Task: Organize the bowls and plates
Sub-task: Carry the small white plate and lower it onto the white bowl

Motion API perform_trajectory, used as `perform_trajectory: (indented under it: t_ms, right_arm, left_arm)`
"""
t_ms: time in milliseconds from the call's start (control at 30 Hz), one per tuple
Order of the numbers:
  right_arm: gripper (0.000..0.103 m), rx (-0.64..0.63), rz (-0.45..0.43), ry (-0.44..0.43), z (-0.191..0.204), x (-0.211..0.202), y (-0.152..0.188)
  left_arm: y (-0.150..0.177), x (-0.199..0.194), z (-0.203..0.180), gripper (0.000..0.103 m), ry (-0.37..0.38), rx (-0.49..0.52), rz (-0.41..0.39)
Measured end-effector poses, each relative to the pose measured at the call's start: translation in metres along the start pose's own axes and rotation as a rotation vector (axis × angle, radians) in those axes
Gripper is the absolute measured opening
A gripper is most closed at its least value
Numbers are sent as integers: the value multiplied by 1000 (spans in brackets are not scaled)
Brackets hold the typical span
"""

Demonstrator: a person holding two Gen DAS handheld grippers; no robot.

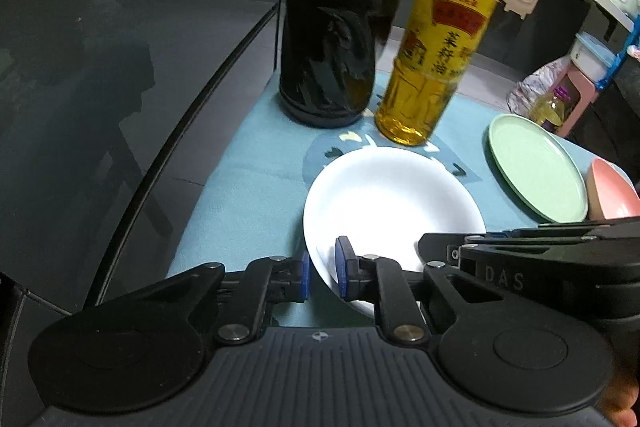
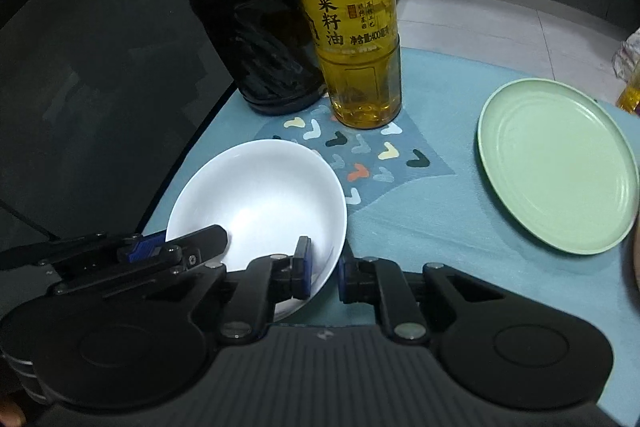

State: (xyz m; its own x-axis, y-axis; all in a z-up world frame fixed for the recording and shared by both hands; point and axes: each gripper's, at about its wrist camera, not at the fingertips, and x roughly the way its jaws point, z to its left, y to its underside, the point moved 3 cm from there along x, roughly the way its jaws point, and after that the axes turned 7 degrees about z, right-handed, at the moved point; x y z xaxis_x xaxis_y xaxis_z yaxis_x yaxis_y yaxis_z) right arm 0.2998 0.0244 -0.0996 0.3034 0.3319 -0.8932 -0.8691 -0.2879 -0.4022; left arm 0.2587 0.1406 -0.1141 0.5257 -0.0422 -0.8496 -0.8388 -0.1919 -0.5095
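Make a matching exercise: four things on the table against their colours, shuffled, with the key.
Things:
1. bowl
2. plate
3. oil bottle
4. mat

Colours:
A. blue
B. yellow label
C. white
D. pale green

Pairs: 1-C, 2-D, 3-B, 4-A
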Motion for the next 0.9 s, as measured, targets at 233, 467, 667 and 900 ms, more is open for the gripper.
perform_trajectory:
  t_ms: [233,467,667,900]
  right_arm:
    - [11,-2,-23,6,-4,-27,13]
    - [12,4,-61,24,-7,-60,36]
    - [12,15,-76,22,-7,-84,62]
    - [13,27,-94,12,-5,-107,93]
  left_arm:
    - [10,-30,-18,13,25,53,-45]
    - [27,-62,-34,13,56,92,-83]
    - [49,-88,-46,13,69,131,-104]
    - [76,-114,-59,13,70,159,-125]
